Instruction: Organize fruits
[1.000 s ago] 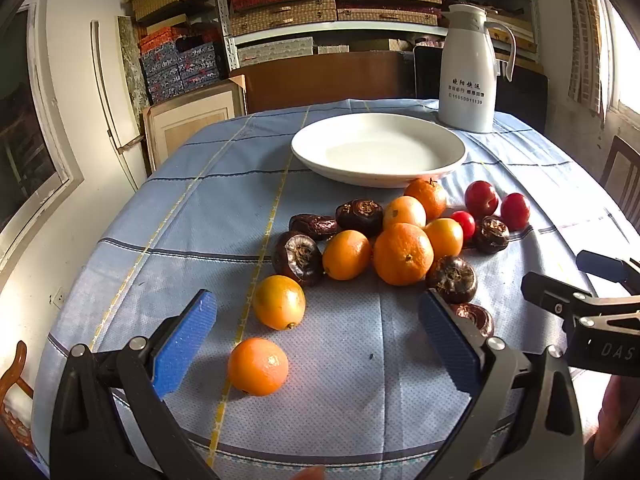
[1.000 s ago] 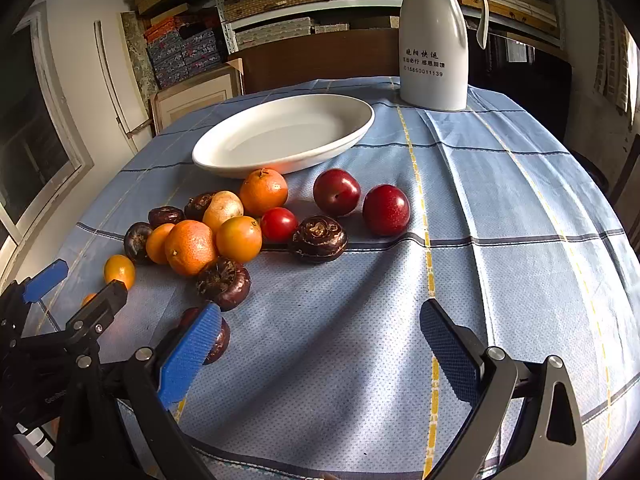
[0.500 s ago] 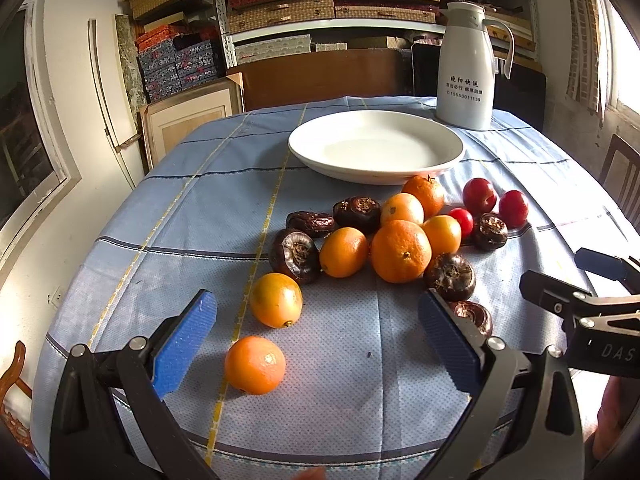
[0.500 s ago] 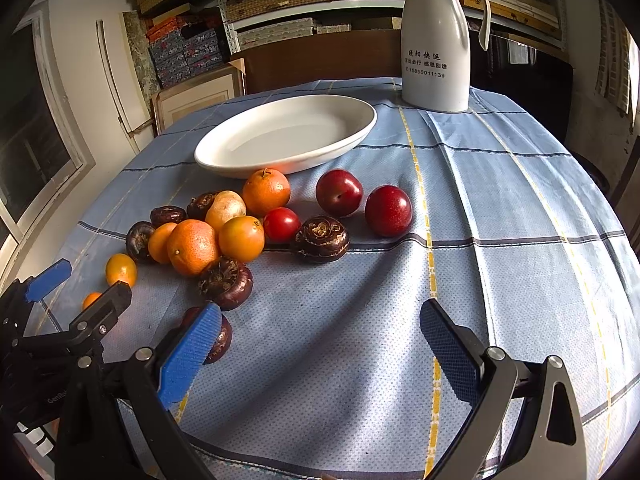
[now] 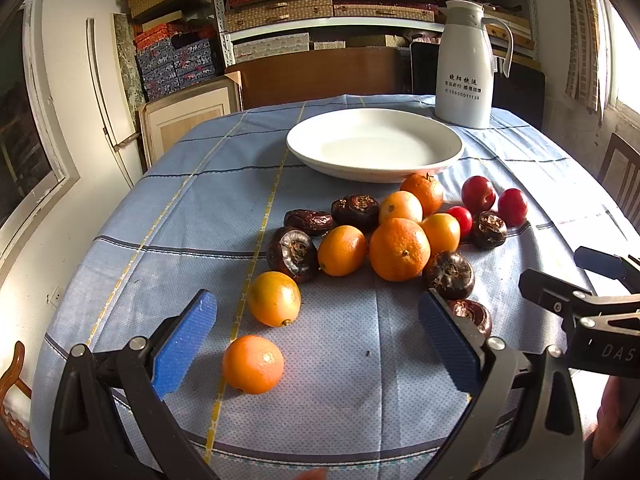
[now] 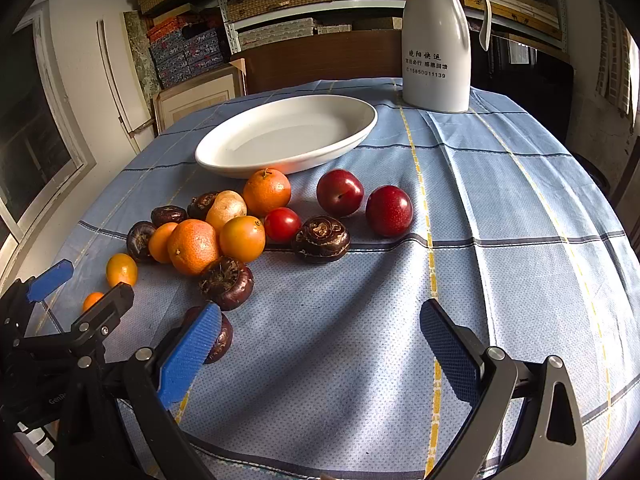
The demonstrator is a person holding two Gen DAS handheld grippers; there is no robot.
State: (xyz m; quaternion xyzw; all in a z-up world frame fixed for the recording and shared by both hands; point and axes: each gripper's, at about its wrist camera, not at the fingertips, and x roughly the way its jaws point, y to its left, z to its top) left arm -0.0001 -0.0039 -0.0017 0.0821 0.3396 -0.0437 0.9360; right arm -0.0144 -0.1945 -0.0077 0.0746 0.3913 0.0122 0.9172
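Oranges (image 5: 399, 249) (round, dimpled) lie clustered before smooth oval white dish (image 5: 374, 145).

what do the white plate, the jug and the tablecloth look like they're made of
White plate: probably glazed ceramic, given its smooth, softly glossy rim. White jug: looks like plastic or coated metal, semi-gloss with printed lettering; can't tell which. Tablecloth: woven fabric, matte, with a fine dotted weave, stripes and creases.

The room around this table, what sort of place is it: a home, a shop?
Probably a home dining room doubling as storage: a cloth-covered table with a white dish and thermos jug, and shelves of stacked woven boxes behind.
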